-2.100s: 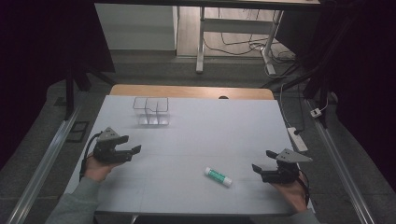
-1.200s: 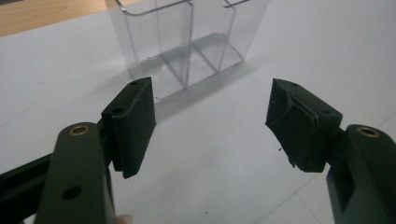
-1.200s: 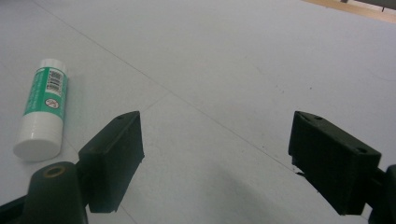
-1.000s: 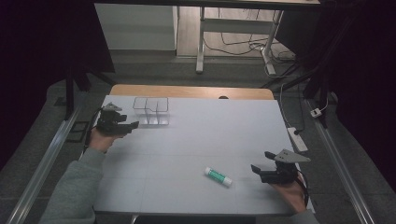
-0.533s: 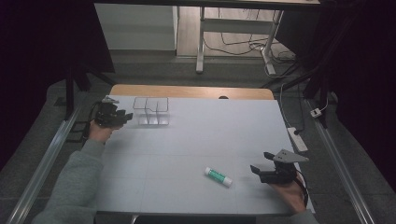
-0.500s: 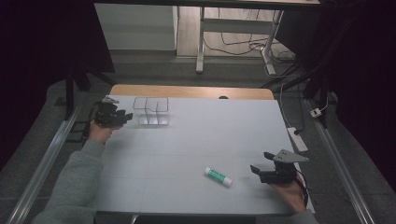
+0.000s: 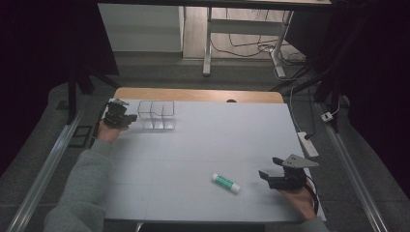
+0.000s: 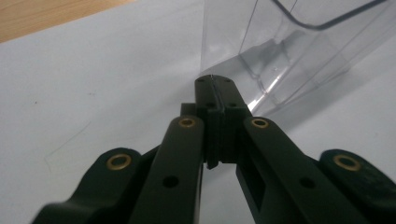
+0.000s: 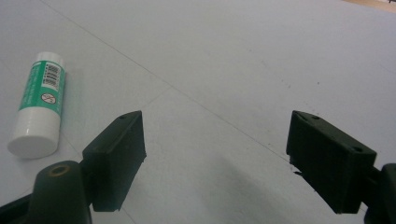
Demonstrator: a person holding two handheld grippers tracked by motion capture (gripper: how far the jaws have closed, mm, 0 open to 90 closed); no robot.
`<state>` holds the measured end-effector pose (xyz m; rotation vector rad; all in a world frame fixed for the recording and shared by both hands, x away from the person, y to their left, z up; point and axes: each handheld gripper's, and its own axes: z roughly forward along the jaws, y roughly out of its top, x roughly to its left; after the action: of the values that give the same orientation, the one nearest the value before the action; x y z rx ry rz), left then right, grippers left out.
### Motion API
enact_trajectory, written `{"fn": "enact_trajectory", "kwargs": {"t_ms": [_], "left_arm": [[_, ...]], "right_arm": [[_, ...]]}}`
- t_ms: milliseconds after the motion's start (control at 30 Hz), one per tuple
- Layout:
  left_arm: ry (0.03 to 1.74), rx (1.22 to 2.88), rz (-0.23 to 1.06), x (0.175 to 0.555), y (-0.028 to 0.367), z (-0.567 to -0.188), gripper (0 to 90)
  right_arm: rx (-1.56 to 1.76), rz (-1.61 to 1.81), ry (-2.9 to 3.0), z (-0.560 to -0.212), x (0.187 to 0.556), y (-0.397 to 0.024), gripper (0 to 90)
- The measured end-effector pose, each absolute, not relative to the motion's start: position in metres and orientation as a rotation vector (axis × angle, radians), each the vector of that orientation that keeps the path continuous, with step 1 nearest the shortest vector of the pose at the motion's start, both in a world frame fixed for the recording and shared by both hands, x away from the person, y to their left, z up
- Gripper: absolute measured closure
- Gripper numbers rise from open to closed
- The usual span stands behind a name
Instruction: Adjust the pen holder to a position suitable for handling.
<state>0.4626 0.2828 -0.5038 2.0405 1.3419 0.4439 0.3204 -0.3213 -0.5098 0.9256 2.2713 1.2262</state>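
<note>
A clear plastic container (image 7: pixel 155 115) with two compartments stands at the back left of the white table (image 7: pixel 217 135). My left gripper (image 7: pixel 133 117) is at its left side. In the left gripper view the jaws of the left gripper (image 8: pixel 214 81) are pressed together on the near edge of the container (image 8: pixel 299 46), with a thin pale line between the pads. A green and white glue stick (image 7: pixel 226 182) lies on its side at the front. My right gripper (image 7: pixel 265 175) rests open to the right of it, apart from it. Seen from the right gripper (image 9: pixel 215 135), the glue stick (image 9: pixel 39 107) lies left of the jaws.
A wooden strip (image 7: pixel 193 94) runs along the table's far edge. A white power strip (image 7: pixel 308 144) lies on the floor off the right side. Metal rails flank the table on both sides.
My left hand has moved from the front left of the table back to the container's left side, then edged closer to it. The right gripper and the glue stick have stayed put.
</note>
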Motion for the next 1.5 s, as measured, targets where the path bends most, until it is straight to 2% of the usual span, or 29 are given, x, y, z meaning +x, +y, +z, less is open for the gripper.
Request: {"fn": "enact_trajectory", "kwargs": {"t_ms": [467, 1500], "left_arm": [[1.339, 1.992, 0.399, 0.473, 0.282, -0.515, 88.9], [1.288, 2.048, 0.391, 0.478, 0.266, -0.512, 88.8]], "right_arm": [[0.924, 1.229, 2.264, -0.508, 0.319, -0.322, 19.9], [0.922, 1.223, 2.270, -0.509, 0.319, -0.321, 20.1]]}}
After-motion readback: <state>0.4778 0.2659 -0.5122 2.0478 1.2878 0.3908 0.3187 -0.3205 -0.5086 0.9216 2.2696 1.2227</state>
